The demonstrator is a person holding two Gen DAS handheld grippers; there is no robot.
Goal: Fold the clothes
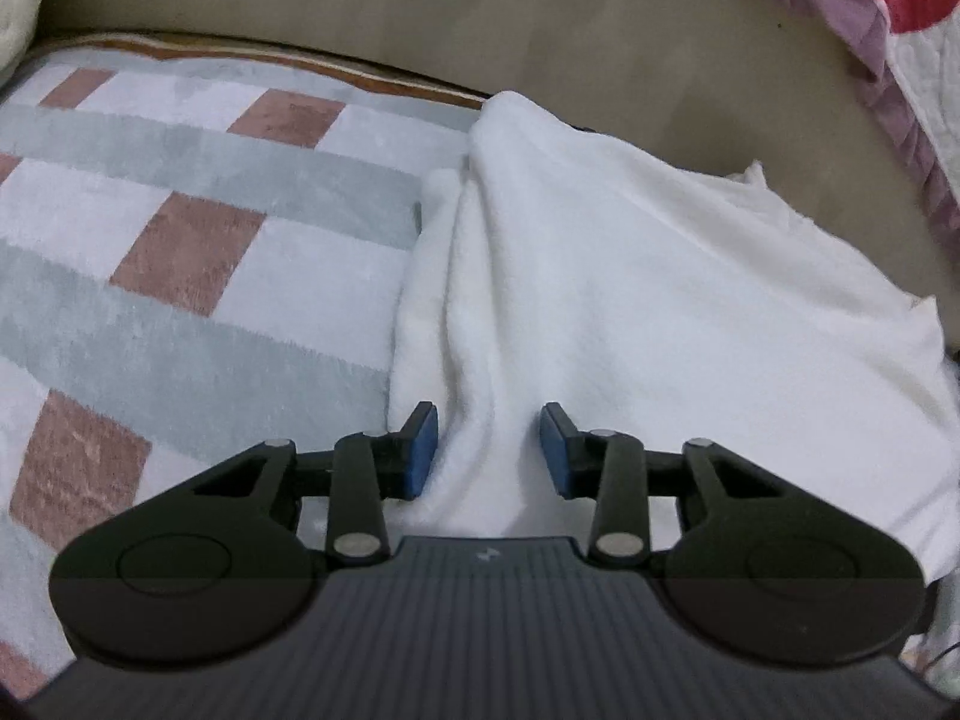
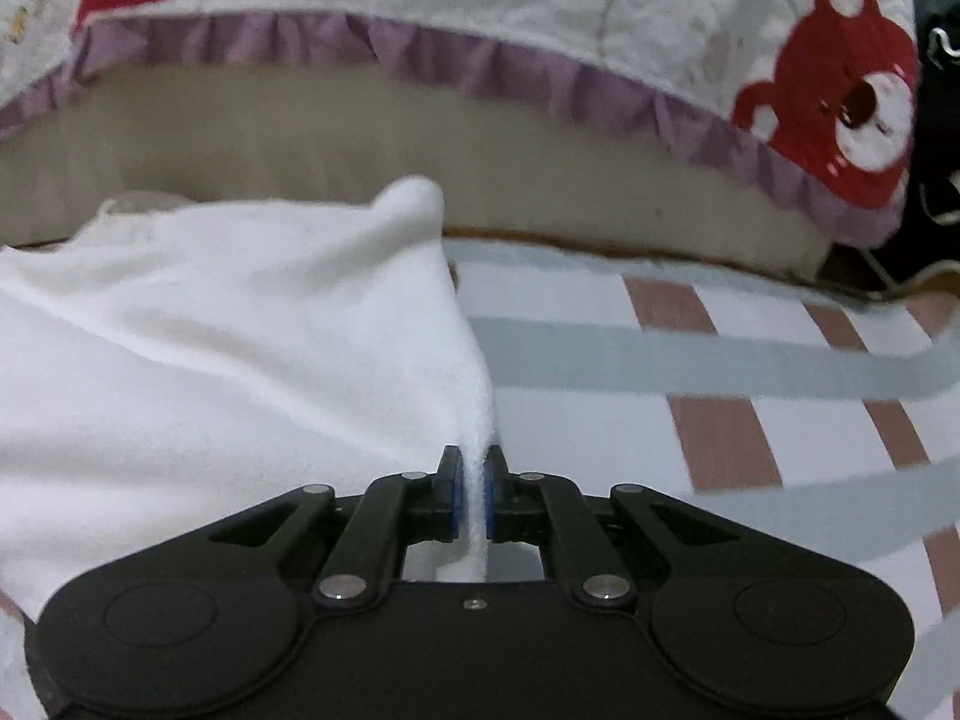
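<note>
Here, white garment (image 2: pixel 240 360) edge pinched in the closed right hand-held gripper (image 2: pixel 474 498), its ridge between the parted left hand-held gripper (image 1: pixel 487 450) fingers.

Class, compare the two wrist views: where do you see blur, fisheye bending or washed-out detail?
Left wrist view: sharp checked rug, its far edge bowed by the fisheye; white garment slightly washed out. Right wrist view: softer, rug stripes smeared and curved, teddy-print quilt blurred; right tongs crisp.
</note>
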